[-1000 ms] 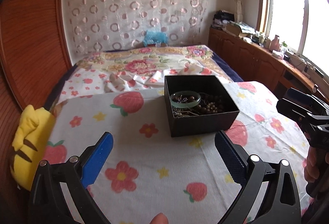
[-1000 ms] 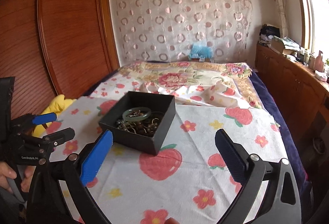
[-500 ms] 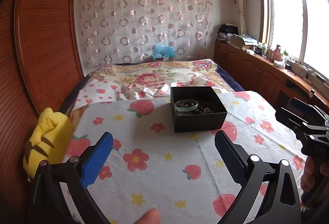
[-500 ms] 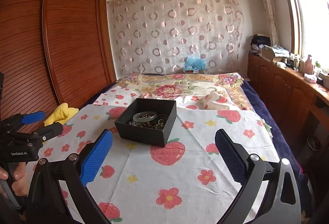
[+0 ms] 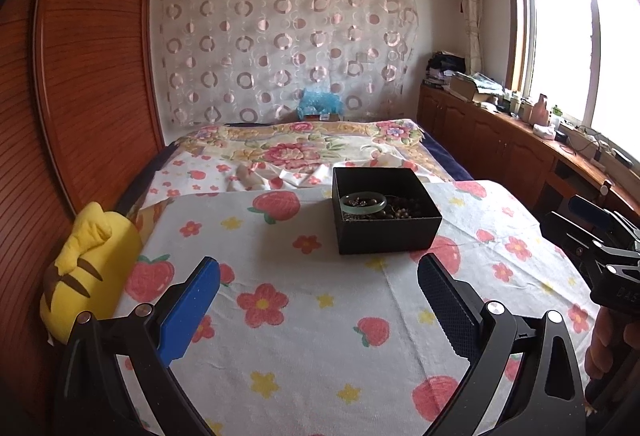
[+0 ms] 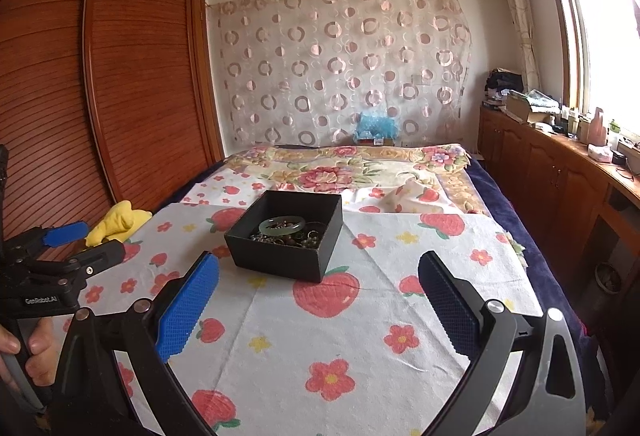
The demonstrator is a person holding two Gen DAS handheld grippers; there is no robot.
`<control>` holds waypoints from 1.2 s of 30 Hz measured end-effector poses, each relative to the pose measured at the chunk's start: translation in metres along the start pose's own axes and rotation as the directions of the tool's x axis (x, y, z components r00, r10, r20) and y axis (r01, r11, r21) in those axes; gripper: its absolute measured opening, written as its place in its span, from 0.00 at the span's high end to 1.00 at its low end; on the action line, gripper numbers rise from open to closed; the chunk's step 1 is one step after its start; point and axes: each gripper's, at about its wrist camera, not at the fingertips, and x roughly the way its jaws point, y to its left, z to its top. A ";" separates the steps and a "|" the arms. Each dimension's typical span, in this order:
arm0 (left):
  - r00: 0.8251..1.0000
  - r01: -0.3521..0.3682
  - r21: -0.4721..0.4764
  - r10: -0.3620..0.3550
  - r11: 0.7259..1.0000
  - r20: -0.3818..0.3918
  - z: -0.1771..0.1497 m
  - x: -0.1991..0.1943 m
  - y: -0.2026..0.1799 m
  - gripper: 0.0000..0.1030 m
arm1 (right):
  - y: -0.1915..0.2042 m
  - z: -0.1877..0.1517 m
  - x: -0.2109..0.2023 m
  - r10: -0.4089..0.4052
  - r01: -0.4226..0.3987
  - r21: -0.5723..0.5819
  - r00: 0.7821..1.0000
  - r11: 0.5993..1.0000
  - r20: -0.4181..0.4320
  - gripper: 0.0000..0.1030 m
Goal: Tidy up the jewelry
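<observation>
The right gripper (image 6: 318,300) stood wide open, empty, at lower frame. A black box (image 6: 286,236) holding a green bangle (image 6: 282,226) sat at centre on the strawberry cloth (image 6: 360,316).

Daylight pours in from the window (image 5: 580,48) at about 2 o'clock in both views, blown out to plain white with no detail behind the glass. The room is evenly bright; colours look a little washed and warm. The black box (image 6: 286,240) casts only a soft, faint shadow on the flowered cloth (image 5: 320,316) towards 7 o'clock. Fisheye distortion bows the wooden wardrobe (image 6: 132,76) at 9 o'clock and curves the window frame. Dark vignetting cuts the corners. The centre is sharp; the edges soften, with slight purple fringing at the top right.
</observation>
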 end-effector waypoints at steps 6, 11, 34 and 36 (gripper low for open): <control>1.000 0.003 0.001 -0.003 1.000 0.004 0.000 -0.001 -0.002 0.07 | -0.002 -0.001 0.001 -0.009 0.009 -0.001 1.000 1.000 0.004 0.03; 1.000 0.003 0.001 -0.003 1.000 0.004 0.000 -0.002 -0.004 0.07 | -0.002 -0.002 0.002 -0.011 0.011 0.000 1.000 1.000 0.002 0.03; 1.000 0.005 0.008 -0.006 1.000 0.014 0.008 -0.001 -0.013 0.07 | -0.001 -0.005 0.007 -0.014 0.014 0.002 1.000 1.000 0.007 0.03; 1.000 0.007 0.006 -0.007 1.000 0.012 0.007 -0.001 -0.012 0.07 | -0.001 -0.005 0.007 -0.015 0.015 0.002 1.000 1.000 0.007 0.03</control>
